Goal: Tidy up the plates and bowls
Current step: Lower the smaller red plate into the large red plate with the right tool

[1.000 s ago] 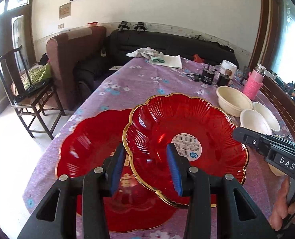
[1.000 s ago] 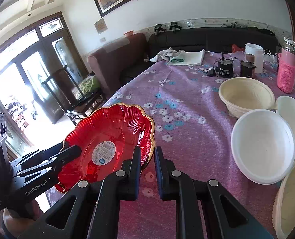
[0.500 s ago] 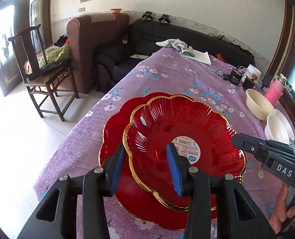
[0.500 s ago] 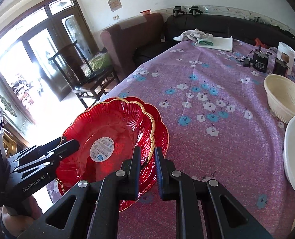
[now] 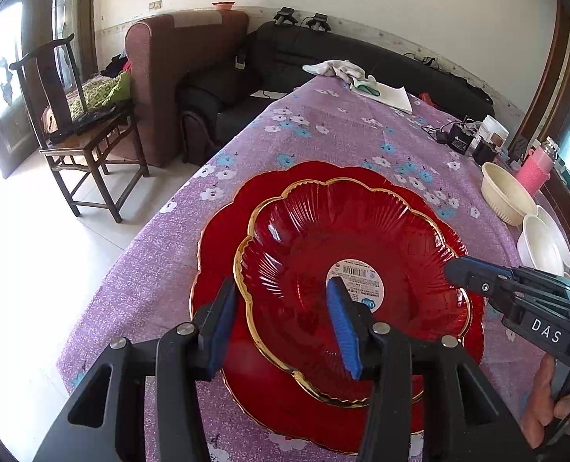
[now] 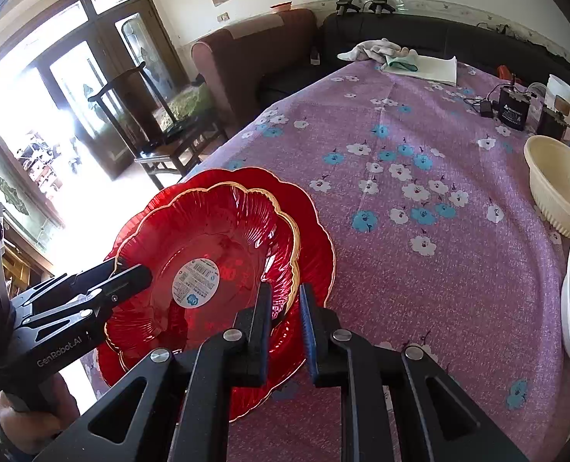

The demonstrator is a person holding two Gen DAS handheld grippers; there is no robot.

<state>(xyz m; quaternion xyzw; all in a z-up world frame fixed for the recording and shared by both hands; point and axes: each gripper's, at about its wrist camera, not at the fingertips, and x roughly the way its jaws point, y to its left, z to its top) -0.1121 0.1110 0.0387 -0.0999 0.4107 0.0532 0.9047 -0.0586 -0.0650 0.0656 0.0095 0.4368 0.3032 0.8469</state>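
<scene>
Two tongs [image 5: 281,331] [image 6: 285,319] straddling top plate [image 5: 361,231] rim.

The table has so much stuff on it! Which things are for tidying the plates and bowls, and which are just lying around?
For the job: upper red plate, lower red plate, cream bowl, white bowls.

Just lying about: pink bottle, white cloth, black charger, white jar.

Black grippers [image 5: 285,327]; blue pads [image 5: 344,331]

Floral purple tablecloth [image 5: 323,134], red plate [image 5: 223,238], bowls [image 5: 504,196]
</scene>
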